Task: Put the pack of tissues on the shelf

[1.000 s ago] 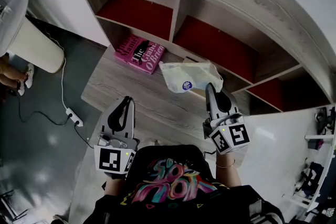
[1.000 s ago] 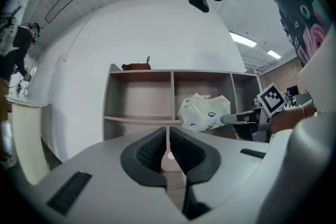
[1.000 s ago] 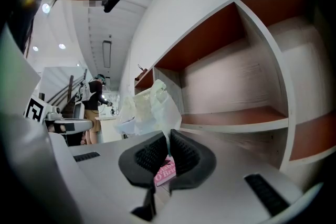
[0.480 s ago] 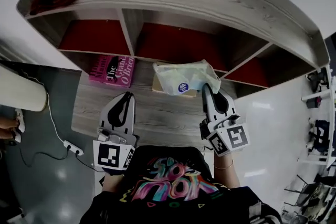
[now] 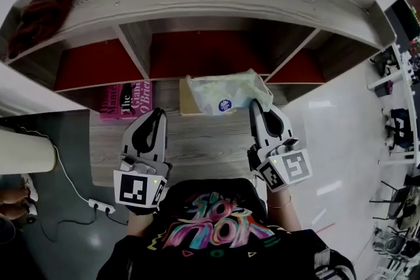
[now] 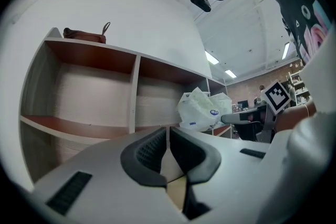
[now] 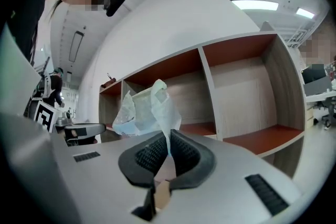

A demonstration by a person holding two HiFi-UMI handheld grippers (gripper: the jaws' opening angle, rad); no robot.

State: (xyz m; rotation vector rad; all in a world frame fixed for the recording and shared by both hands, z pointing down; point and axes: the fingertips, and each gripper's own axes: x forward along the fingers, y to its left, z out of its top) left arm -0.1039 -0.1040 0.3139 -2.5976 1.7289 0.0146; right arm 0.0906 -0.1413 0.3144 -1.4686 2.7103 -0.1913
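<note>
1. Head view: a pack of tissues in pale, crinkled plastic wrap hangs in the air. It is in front of the middle compartment of a wooden shelf and touches no board.
2. The right gripper holds the pack. The right gripper view shows its jaws pressed together on a thin fold of the wrapper at the pack's near edge. The rest of the pack stands up beyond the jaw tips.
3. The left gripper is level beside the right one and well apart from the pack. The left gripper view shows its jaws closed together with nothing between them.
4. The shelf has open compartments with red floors, and those in view look bare. A dark red bag lies on the top board at the left.
5. Below the pack is a low wooden surface. A pink book lies on it to the left.
6. Step in hand, as I judge it: the pack is being carried to the shelf and is not yet placed.
7. The next move likely calls for pushing the pack forward into a compartment. It then needs lowering onto the red floor before the right jaws part.
</note>
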